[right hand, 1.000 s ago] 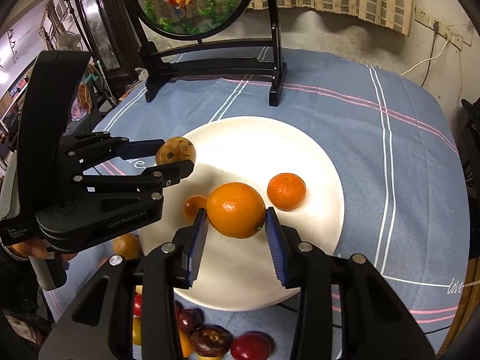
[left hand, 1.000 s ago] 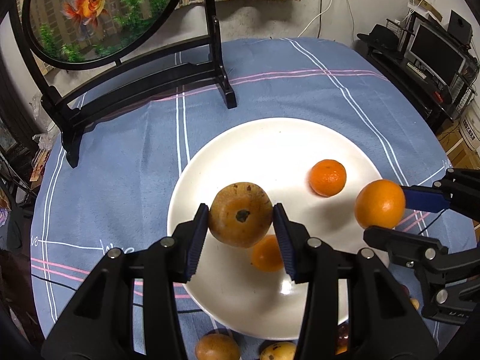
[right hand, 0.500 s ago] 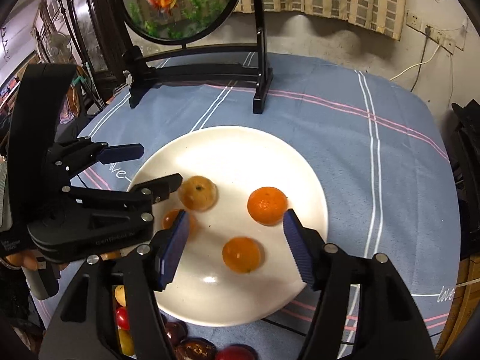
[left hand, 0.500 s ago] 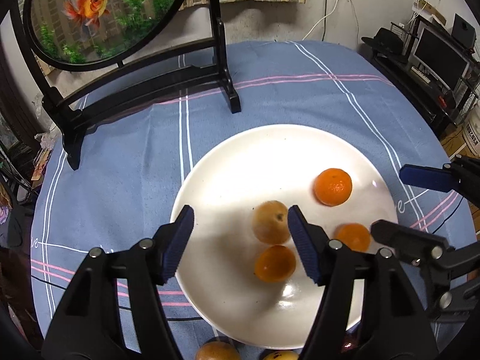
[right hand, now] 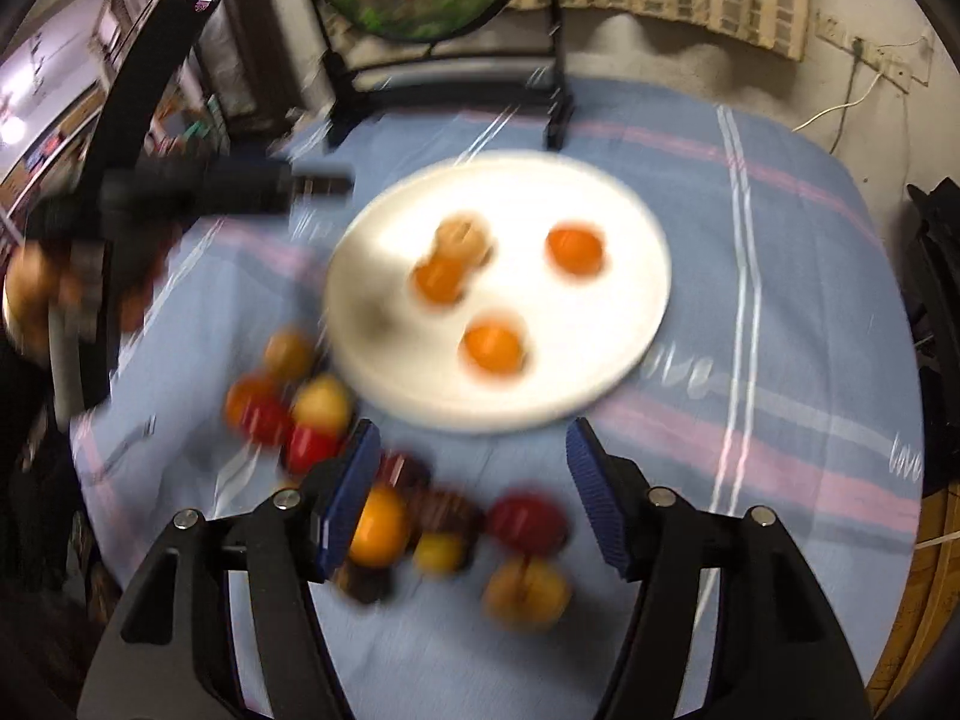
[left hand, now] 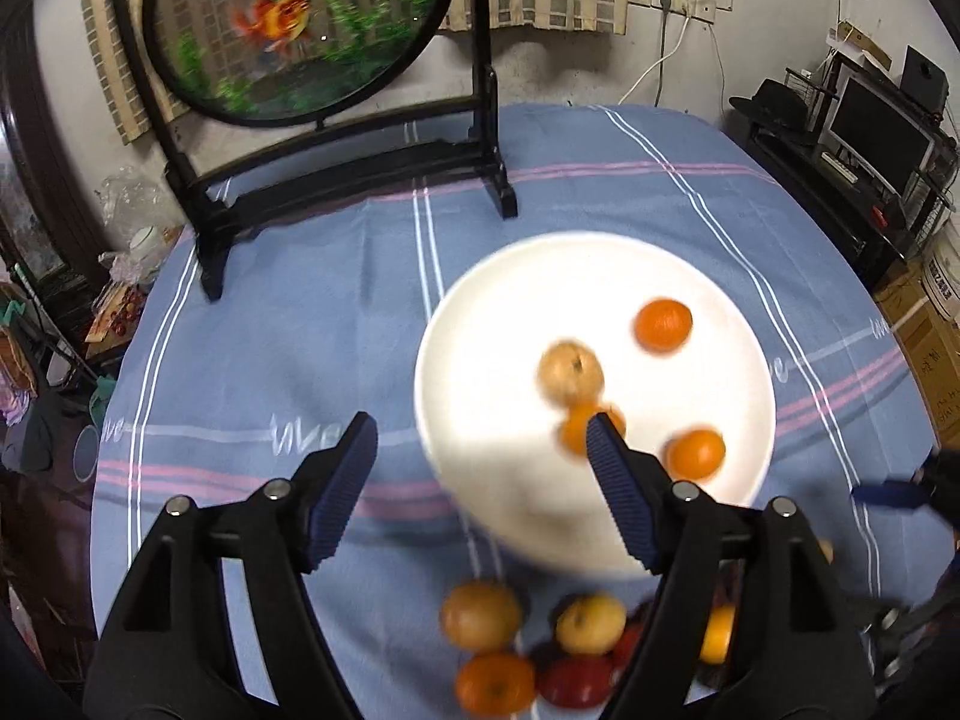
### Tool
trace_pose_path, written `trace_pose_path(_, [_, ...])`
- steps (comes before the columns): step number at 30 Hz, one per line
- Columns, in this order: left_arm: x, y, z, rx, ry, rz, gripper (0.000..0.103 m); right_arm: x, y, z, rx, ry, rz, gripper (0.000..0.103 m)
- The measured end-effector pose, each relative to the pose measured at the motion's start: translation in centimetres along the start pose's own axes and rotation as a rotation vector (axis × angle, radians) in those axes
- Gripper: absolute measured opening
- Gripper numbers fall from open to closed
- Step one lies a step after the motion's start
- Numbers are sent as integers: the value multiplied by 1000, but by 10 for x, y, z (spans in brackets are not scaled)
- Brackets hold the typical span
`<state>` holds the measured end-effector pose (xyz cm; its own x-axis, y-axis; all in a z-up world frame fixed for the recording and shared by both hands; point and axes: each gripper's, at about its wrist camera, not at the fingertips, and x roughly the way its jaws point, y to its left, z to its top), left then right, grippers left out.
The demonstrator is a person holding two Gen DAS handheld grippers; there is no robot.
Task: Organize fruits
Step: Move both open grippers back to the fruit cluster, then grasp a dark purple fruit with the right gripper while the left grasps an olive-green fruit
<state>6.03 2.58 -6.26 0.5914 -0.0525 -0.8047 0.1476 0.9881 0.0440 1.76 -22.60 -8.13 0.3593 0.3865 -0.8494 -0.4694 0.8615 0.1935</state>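
A white plate [left hand: 492, 324] [right hand: 600, 198] on the blue tablecloth holds a brown pear-like fruit [left hand: 570, 373] [right hand: 463, 239] and three oranges [left hand: 663, 324] [right hand: 574, 249]. My left gripper [left hand: 483, 489] is open and empty, above the plate's near left edge. My right gripper [right hand: 471, 495] is open and empty, above the cloth just in front of the plate. A loose pile of fruit [left hand: 486, 615] [right hand: 441, 531], with orange, yellow, red and dark pieces, lies on the cloth in front of the plate. Both views are blurred.
A round fish painting on a black stand [left hand: 360, 168] [right hand: 444, 90] stands on the table behind the plate. A shelf with a monitor [left hand: 876, 132] is off the table's right side. The left gripper's body shows in the right wrist view [right hand: 180, 192].
Both grippers opened and let go: the brown fruit and the orange now lie on the plate. Both grippers then pulled back toward me, bringing the loose fruit pile into view.
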Motion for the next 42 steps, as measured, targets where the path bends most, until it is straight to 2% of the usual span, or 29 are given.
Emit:
trace_pose_path(5, [-24,4,-48,9,40,-31,75,18,35,-48,-27,100,65,65])
trace_pose_path(11, [-42,2,-106,28,109,-76,77,45,41,-53,7,124,57,64])
trace_pose_path(12, [-43,0,-116,33,126,-83,77,49,41,-52,11,130,62,62])
trace_pose_path(14, [-44,-5,-130,44,154,-100,77,60,43,-51,8,154,65,40])
trace_pose_path(17, [-40,-15,-147,60,190,-128,77,58,49,-50,-17,159,82,25])
trace_pose_path(21, [-31,-35,-151,79,203,-173,77,44,41,-53,1,151,95,25])
trace_pose_path(28, [-7,-68,-146,71,219,-197,74,24,14,-64,101,117,87,25])
trace_pose_path(29, [-2,-71,-147,69,227,-202,66,22,13,-66,106,118,89,25])
trace_pose_path(30, [2,-74,-147,69,239,-203,46,21,13,-66,107,116,89,25])
trace_pose_path(31, [6,-75,-149,67,252,-217,43,19,13,-67,106,113,87,25])
trace_pose_path(36, [1,-72,-149,86,238,-199,41,17,15,-63,103,96,100,25])
trace_pose_path(42, [-31,-53,-140,63,185,-185,41,12,15,-58,86,84,121,25])
